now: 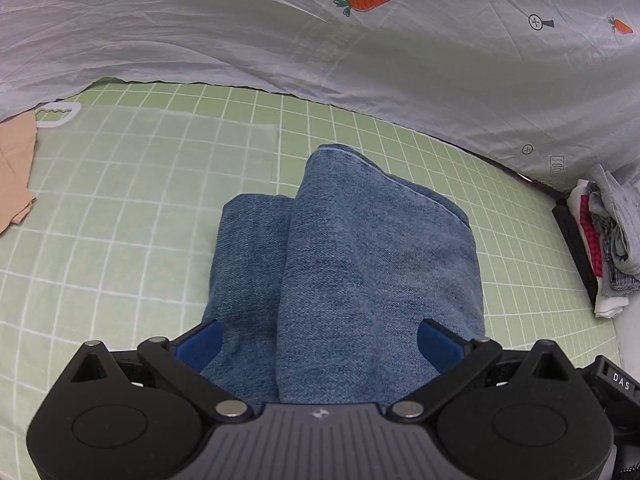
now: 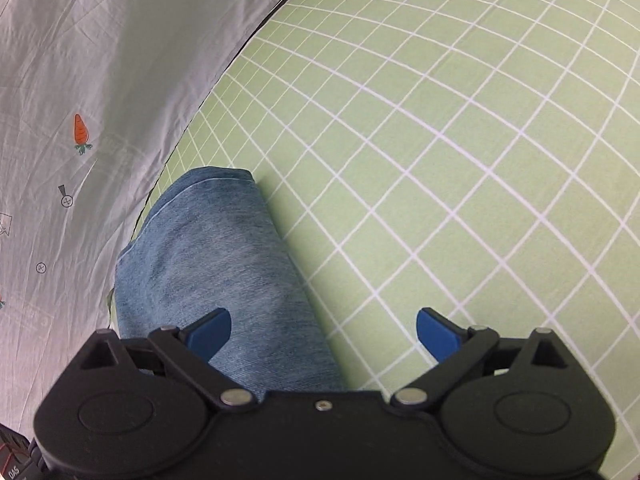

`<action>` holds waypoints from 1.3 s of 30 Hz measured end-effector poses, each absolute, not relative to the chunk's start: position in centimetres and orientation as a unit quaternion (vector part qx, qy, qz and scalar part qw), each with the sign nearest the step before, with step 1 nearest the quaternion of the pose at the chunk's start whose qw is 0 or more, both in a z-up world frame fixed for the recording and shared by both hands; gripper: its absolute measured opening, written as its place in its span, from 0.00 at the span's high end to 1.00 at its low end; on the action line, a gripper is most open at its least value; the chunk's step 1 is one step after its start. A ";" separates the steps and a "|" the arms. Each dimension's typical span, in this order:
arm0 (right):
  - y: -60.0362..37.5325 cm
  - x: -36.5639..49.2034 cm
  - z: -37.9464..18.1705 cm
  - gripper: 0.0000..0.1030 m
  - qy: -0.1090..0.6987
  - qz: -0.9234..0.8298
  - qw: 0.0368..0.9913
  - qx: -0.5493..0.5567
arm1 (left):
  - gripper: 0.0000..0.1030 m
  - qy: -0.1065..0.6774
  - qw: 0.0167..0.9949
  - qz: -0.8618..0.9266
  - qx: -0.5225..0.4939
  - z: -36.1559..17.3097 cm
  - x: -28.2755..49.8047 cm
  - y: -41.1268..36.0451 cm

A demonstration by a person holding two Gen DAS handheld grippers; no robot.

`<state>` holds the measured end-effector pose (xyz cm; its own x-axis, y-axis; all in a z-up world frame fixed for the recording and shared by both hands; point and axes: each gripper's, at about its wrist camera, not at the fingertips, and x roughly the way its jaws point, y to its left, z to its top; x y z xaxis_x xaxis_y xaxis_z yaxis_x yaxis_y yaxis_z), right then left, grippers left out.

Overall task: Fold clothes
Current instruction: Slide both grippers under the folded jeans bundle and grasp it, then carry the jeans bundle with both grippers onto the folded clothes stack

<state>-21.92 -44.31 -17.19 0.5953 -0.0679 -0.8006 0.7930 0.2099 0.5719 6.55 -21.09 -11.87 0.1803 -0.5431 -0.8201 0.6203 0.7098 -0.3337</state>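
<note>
While the folded blue jeans (image 1: 344,264) lie centre frame on the green checked sheet (image 1: 120,240), the left gripper (image 1: 320,340) hangs spread wide above them, and the right gripper (image 2: 324,332), lower frame, is likewise released, grasping nothing.

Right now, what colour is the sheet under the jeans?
Light green with a white grid, the sheet shows best in the right wrist view, under the folded jeans.

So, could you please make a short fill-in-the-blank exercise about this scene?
1. The folded garment is made of blue ____.
2. The green sheet has a pattern of white ____.
3. The grey cloth is printed with orange ____.
4. The right gripper is ____.

Missing words: denim; squares; carrots; open
</note>
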 end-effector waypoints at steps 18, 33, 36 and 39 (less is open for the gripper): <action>-44.4 -16.8 -19.4 0.03 0.324 -0.290 0.713 0.550 | 0.74 0.533 0.765 -0.359 -0.037 -14.4 9.2 -14.6; -44.8 -9.3 -21.4 0.00 0.370 -0.155 0.738 0.542 | 0.21 0.560 0.714 -0.414 -0.069 -18.7 12.5 -15.4; -44.7 -8.4 -21.5 0.00 0.373 -0.155 0.750 0.524 | 0.22 0.575 0.696 -0.415 -0.113 -19.9 12.6 -15.7; -44.0 -7.6 -21.4 0.02 0.381 -0.143 0.764 0.501 | 0.26 0.567 0.701 -0.412 -0.132 -20.2 11.8 -15.8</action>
<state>-7.58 -44.04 -21.37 0.6694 0.1626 -0.7249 0.5995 0.4581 0.6563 11.83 -15.76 -20.18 0.0170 -0.7273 -0.6861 0.4289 0.6252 -0.6521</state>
